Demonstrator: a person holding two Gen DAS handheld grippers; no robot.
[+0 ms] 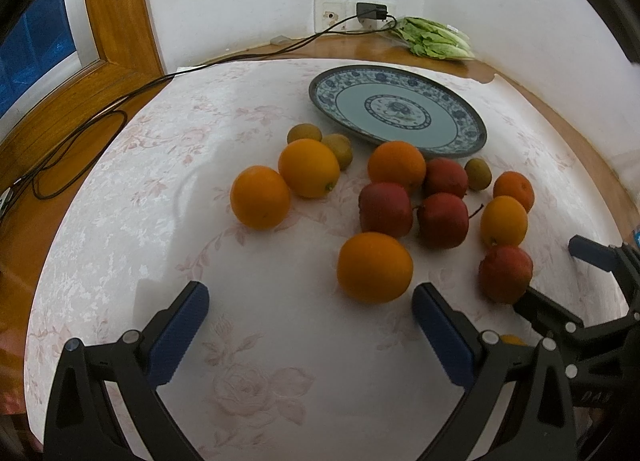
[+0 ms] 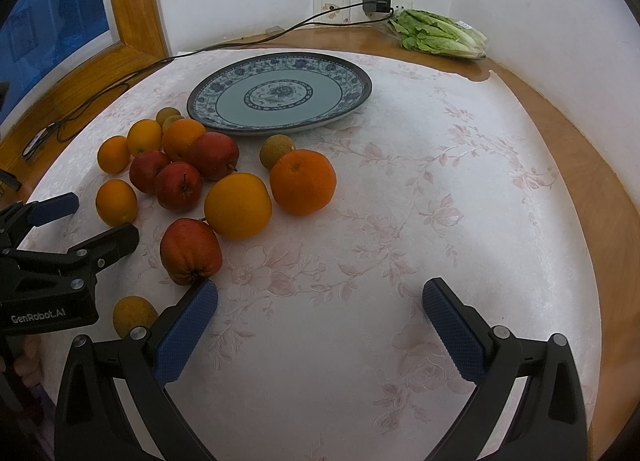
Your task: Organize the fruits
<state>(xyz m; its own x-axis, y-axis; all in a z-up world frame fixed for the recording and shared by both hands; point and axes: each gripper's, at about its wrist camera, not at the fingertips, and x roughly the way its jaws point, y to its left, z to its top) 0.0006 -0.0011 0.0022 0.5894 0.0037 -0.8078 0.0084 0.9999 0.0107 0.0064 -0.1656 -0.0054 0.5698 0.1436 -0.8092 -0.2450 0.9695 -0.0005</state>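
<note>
Fruits [image 2: 237, 205] loose beside plate [image 2: 280, 95] | both grippers' fingers spread, holding nothing

Both wrist views look forward and down across the tabletop [image 1: 280, 341] toward the corner wall, from low and near. The left view sits further left, with the plate [image 1: 472, 129] right of centre; the right view places the plate [image 2: 360, 85] left of centre. Both share the plate, the fruit pile [image 1: 384, 213] and the lettuce [image 2: 440, 35].
</note>
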